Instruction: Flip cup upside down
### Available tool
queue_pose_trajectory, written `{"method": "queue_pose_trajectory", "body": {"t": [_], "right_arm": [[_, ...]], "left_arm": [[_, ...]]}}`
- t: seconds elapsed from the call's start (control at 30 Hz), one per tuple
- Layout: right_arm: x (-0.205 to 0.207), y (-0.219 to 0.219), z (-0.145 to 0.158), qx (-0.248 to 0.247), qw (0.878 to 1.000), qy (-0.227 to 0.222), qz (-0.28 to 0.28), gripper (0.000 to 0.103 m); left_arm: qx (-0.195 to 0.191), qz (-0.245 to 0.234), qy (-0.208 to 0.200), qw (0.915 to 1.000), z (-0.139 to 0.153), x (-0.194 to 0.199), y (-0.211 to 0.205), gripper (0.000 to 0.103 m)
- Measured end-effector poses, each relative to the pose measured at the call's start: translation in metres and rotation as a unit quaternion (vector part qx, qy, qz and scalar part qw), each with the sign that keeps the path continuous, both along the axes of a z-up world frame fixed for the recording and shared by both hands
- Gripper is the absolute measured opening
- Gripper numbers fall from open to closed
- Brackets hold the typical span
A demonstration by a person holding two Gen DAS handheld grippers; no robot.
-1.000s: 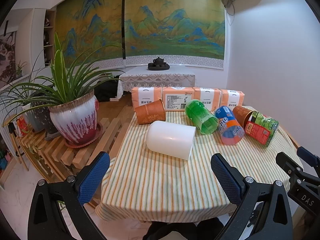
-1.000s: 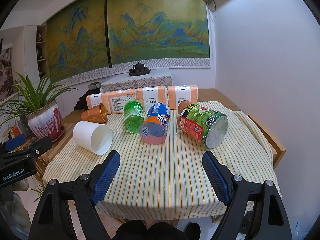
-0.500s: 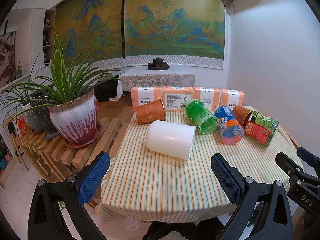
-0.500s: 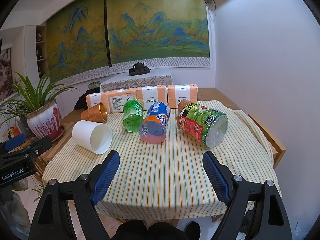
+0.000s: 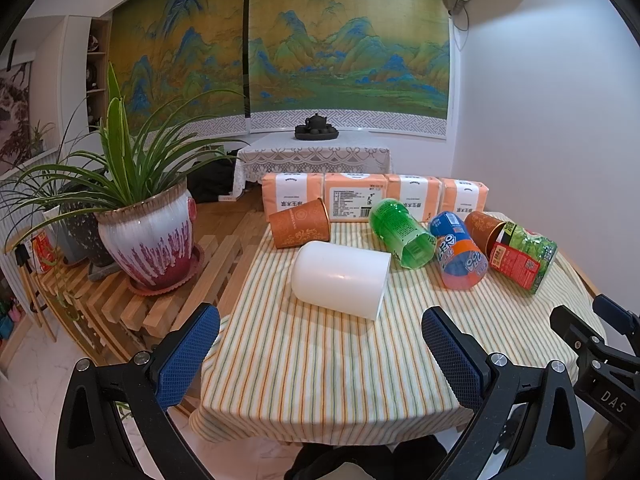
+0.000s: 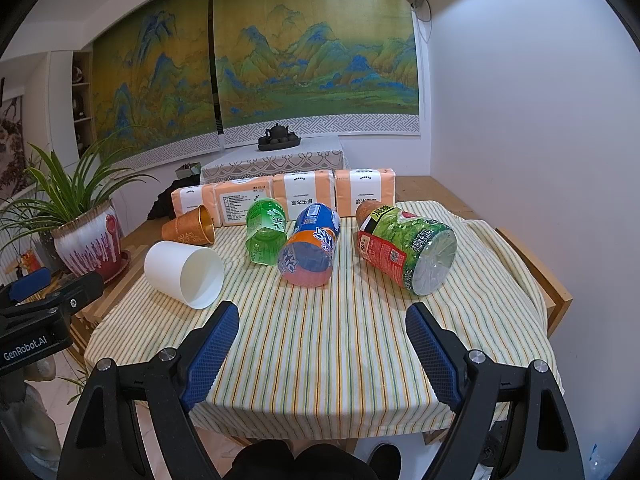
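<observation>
A white cup [image 5: 340,278] lies on its side on the striped tablecloth [image 5: 320,360], its mouth turned to the right; it also shows in the right wrist view [image 6: 184,274]. My left gripper [image 5: 320,354] is open and empty, a short way in front of the cup. My right gripper [image 6: 322,350] is open and empty over the table's front part, right of the cup. An orange paper cup [image 5: 299,229] lies on its side behind the white one, and a second orange cup [image 5: 482,227] lies at the right.
Three plastic bottles lie on the table: green [image 6: 266,232], blue-orange [image 6: 310,252] and green-red [image 6: 408,250]. Orange tissue packs [image 5: 374,200] line the back edge. A potted plant [image 5: 150,236] stands on a wooden rack to the left. A white wall is on the right.
</observation>
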State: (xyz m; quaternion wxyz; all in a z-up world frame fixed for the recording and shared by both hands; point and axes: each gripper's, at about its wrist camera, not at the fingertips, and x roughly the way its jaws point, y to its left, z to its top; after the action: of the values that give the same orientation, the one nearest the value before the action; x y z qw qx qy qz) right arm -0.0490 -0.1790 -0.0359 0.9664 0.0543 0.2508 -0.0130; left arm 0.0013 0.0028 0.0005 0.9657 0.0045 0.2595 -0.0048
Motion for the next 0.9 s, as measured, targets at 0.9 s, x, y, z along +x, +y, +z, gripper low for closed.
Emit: {"method": "queue_pose_trajectory", "body": {"t": [0.9], "right_arm": [[0.004, -0.003, -0.008, 0.003, 1.000, 0.007, 0.001, 0.084]], "left_arm": [[-0.006, -0.002, 0.018, 0.9998, -0.007, 0.010, -0.001, 0.102]]}}
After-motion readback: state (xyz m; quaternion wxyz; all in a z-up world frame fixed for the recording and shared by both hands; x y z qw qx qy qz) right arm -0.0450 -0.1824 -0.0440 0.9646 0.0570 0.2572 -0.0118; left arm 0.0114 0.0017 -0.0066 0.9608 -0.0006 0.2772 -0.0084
